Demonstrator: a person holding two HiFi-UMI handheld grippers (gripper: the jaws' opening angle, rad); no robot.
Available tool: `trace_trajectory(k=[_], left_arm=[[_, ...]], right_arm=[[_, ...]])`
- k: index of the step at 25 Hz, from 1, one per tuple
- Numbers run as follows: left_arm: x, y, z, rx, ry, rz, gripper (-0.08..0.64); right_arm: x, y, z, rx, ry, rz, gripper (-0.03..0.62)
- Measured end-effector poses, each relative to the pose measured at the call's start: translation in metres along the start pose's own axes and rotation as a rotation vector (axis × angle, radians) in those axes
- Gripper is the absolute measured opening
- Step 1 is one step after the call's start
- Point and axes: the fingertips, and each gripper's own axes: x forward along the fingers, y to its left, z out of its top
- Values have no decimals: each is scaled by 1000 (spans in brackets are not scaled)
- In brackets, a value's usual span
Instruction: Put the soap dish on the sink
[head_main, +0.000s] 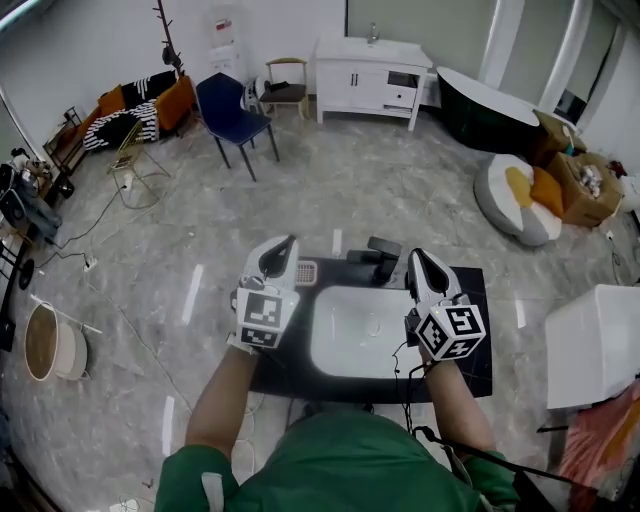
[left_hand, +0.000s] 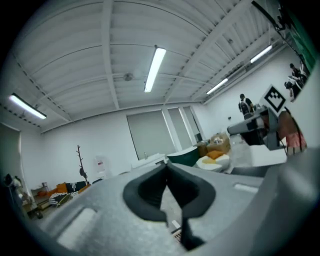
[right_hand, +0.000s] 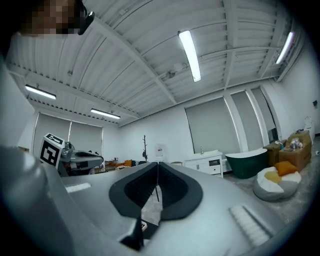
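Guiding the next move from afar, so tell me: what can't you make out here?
Soap dish: head view, too small, its left edge hidden by the left gripper; empty or not, unclear.
Left gripper view: shut fingers cover all but a sliver of it.
Right gripper view: between shut fingers only floor and a dark edge; sink not visible.

Both pointing forward: left claw (head_main: 288, 243) closed; right claw (head_main: 416, 254) seemingly closed.

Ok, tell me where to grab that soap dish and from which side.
Pinch the soap dish across its narrow width at the rim, from above, with the left gripper right beside it. It seems to lie flat, so only its edges offer hold.
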Motion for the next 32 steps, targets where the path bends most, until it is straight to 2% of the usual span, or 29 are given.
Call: trace_trajectory(k=[6, 12, 18, 32], left_arm=[[-19, 6, 18, -94, -35, 48, -2], [-39, 44, 12, -268, -50, 155, -2], [-50, 56, 3, -293, -41, 209, -2], [-53, 48, 2, -337, -35, 187, -2]], right_arm=[[-8, 9, 28, -58, -46, 6, 6], [-7, 20, 45, -120, -76, 25, 6], [-6, 18, 39, -118, -68, 30, 6], [-7, 22, 30, -109, -42, 42, 6]])
